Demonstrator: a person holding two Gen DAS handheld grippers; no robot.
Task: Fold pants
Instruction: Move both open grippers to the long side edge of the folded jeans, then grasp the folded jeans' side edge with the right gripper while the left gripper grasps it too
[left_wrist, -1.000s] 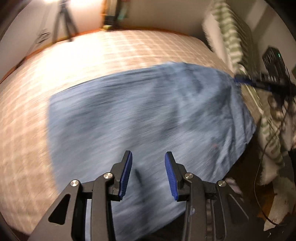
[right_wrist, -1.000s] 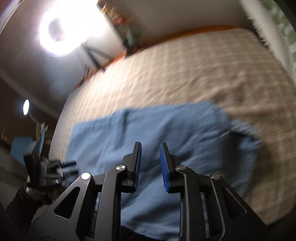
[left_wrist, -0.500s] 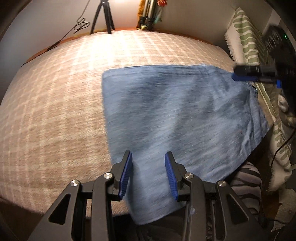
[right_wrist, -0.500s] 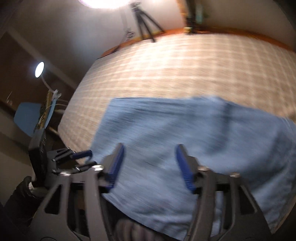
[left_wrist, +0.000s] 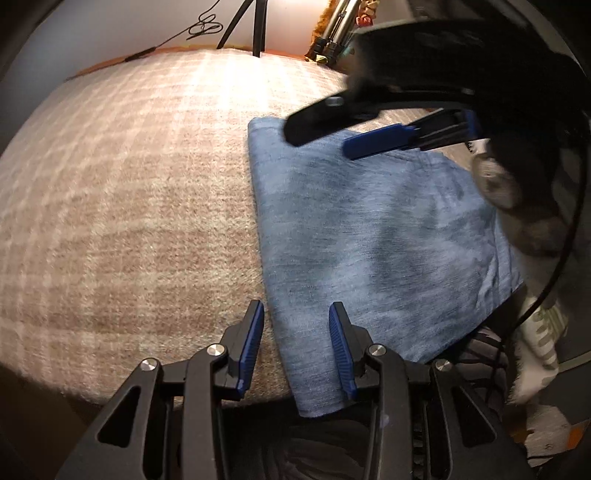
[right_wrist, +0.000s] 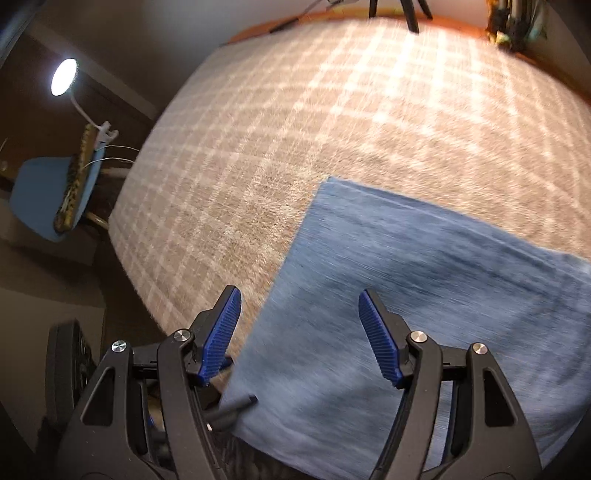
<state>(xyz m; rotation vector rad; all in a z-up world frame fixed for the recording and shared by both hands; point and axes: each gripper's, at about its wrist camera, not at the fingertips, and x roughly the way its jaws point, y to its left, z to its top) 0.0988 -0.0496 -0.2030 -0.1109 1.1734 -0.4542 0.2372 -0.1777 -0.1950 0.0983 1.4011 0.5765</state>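
1. Our left gripper (left_wrist: 296, 345): jaws parted, empty, poised over the near left edge of the pants (left_wrist: 373, 240).
2. Our right gripper (right_wrist: 298, 330): jaws spread wide, empty, over the near left part of the pants (right_wrist: 424, 295).
3. Pants: blue denim, folded flat into a rough rectangle, lying on the bed (left_wrist: 129, 192) near its front edge, near end hanging slightly over.
4. Bed: covered in a beige checked blanket (right_wrist: 314, 129).
5. Beyond, we see tripod legs (left_wrist: 255, 22) at the far edge and a lit lamp (right_wrist: 64, 75) to the left.
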